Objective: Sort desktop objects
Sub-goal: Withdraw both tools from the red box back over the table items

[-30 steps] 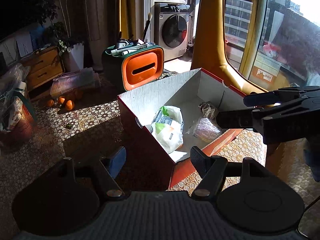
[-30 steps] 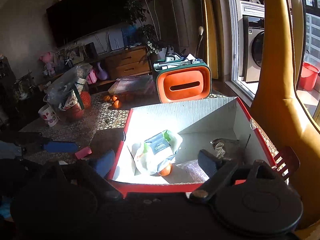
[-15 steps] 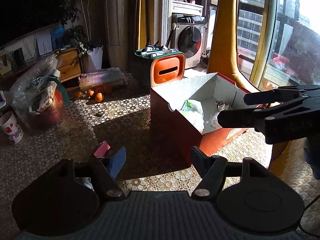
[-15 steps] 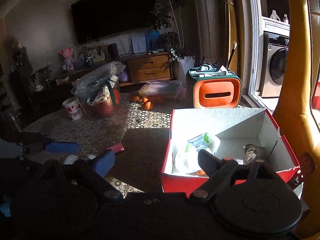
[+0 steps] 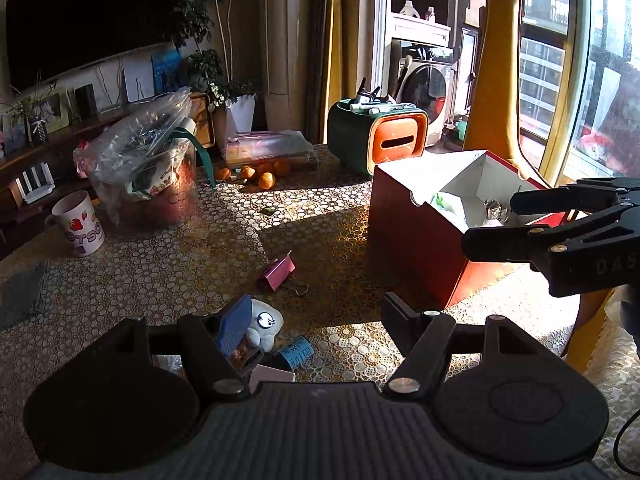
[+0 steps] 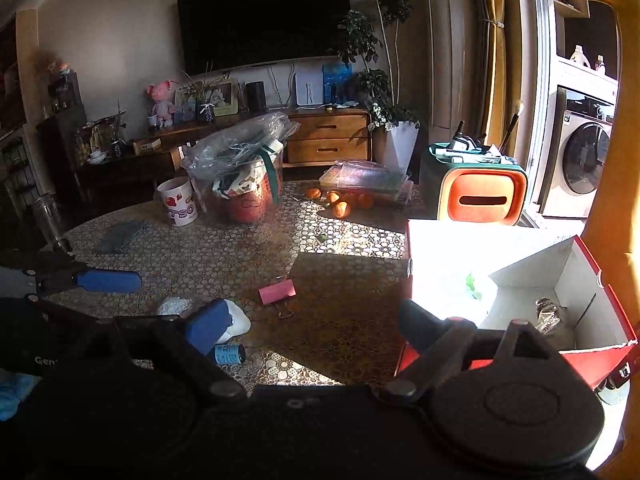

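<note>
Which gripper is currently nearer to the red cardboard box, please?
Right. The right gripper hangs open at the red cardboard box's near corner; the left gripper, also open, is off to the side over the small items on the tablecloth.

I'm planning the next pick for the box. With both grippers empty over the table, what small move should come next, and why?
Probably lower the left gripper onto the white figure beside the small blue cylinder. Both grippers are open and empty, those loose things lie nearest its fingers, and the red box stands open to its right.
</note>
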The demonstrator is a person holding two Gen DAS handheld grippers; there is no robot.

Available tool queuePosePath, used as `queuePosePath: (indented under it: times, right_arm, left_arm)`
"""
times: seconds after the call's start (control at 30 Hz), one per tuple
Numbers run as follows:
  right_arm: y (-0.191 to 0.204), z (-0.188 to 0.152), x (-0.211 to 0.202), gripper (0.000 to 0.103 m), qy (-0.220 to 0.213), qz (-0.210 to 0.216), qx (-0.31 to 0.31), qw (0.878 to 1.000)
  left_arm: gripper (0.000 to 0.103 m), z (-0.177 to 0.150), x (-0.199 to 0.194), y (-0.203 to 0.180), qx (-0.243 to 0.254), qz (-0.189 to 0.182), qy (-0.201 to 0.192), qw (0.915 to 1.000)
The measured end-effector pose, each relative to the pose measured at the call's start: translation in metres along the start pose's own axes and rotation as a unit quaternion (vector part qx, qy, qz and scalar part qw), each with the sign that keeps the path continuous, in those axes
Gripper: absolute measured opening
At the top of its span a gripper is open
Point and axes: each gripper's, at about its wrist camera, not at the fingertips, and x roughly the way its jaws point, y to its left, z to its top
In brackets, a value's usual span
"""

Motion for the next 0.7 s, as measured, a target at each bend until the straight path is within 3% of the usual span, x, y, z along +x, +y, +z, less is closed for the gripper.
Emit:
queuePosePath:
  times: [0.7]
  right_arm:
    - [0.047, -0.02, 0.048, 0.091, 0.016, 0.009, -0.022, 1.0]
  left_arm:
    - [0.07, -0.055, 0.01, 0.074, -0.057, 0.049, 0.002, 0.9972]
